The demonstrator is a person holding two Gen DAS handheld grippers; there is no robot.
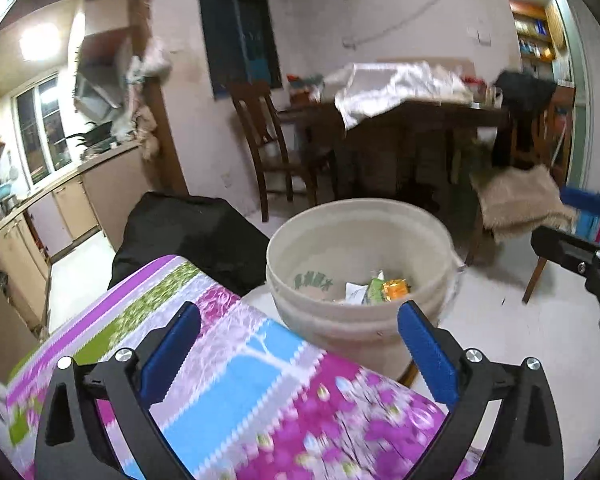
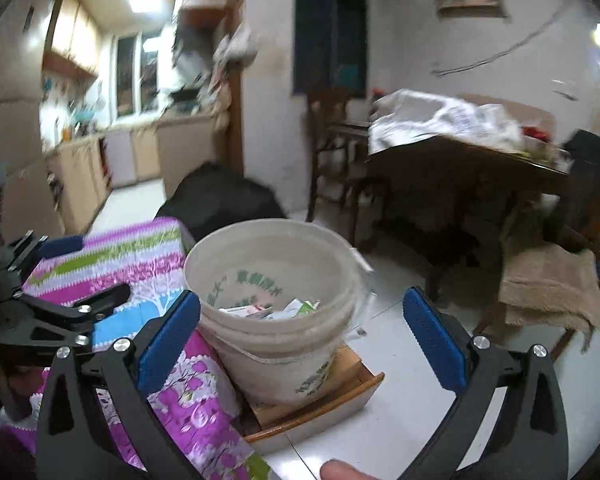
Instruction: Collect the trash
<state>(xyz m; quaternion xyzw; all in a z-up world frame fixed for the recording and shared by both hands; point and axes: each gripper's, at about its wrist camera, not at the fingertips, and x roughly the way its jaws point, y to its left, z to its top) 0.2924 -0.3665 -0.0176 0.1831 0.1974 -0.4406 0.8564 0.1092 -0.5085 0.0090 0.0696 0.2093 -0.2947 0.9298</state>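
Round beige plastic bucket (image 2: 276, 280) on a shallow wooden tray (image 2: 320, 404), crumpled paper and foil trash (image 1: 374, 290) inside, glossy floral tablecloth (image 1: 236, 364) beside it, left gripper (image 1: 300, 356) jaws wide apart, empty, right gripper (image 2: 302, 340) jaws wide apart, empty, ribbed blue pads (image 2: 434, 344).

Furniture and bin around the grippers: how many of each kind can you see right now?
Buckets: 1
Wooden chairs: 2
Dark tables: 1
Grippers, left and right, both open and empty: 2
Total: 6
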